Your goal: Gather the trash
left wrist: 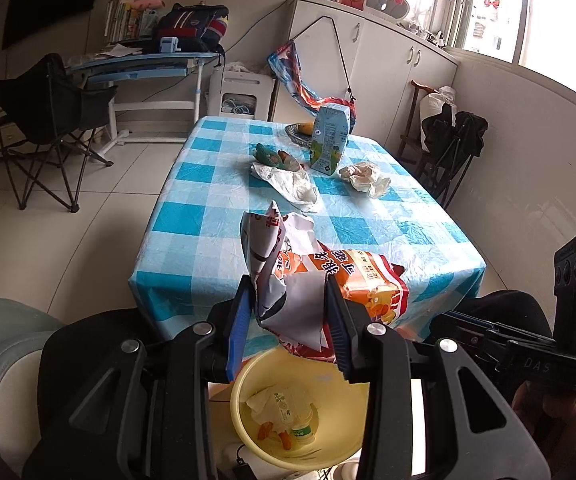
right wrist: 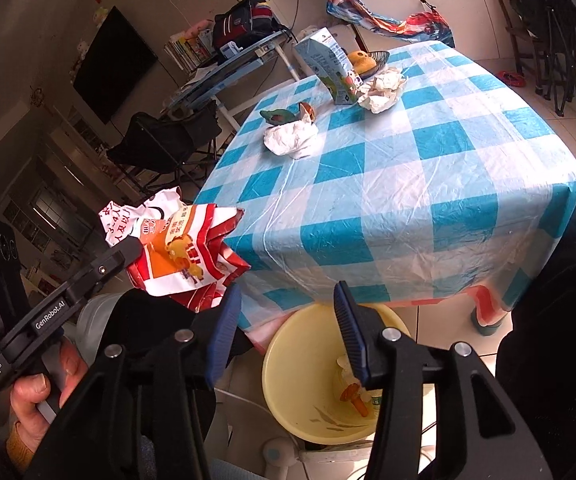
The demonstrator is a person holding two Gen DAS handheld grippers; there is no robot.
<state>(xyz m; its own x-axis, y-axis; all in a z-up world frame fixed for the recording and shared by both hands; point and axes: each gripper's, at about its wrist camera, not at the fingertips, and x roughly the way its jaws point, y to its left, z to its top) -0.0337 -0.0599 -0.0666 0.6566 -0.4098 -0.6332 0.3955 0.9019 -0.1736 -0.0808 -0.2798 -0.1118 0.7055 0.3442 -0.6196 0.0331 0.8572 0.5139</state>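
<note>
- Two crumpled white paper wads (left wrist: 288, 180), an upright blue milk carton (left wrist: 329, 140) remain on the blue-checked table (right wrist: 428, 184).
- Round yellow plastic basin (left wrist: 247, 392) waits below, partly filled.
- Left hand-held gripper (left wrist: 288, 312) clamps the crinkled orange-and-white snack bag (left wrist: 320, 284) above it; release next.
- Right hand-held gripper (right wrist: 285, 332) gapes, empty.

A snack bag (left wrist: 328, 280) is held between the fingers of the left gripper (left wrist: 290, 312) above a basin (left wrist: 247, 380) set on the floor before the table (left wrist: 368, 232). Farther back on the table a carton (left wrist: 329, 140) is stood, flanked by two crumpled papers (left wrist: 288, 180) (a dish (left wrist: 298, 132) lies behind it). The right gripper (right wrist: 283, 328) is held over the basin, with nothing between its fingers.
</note>
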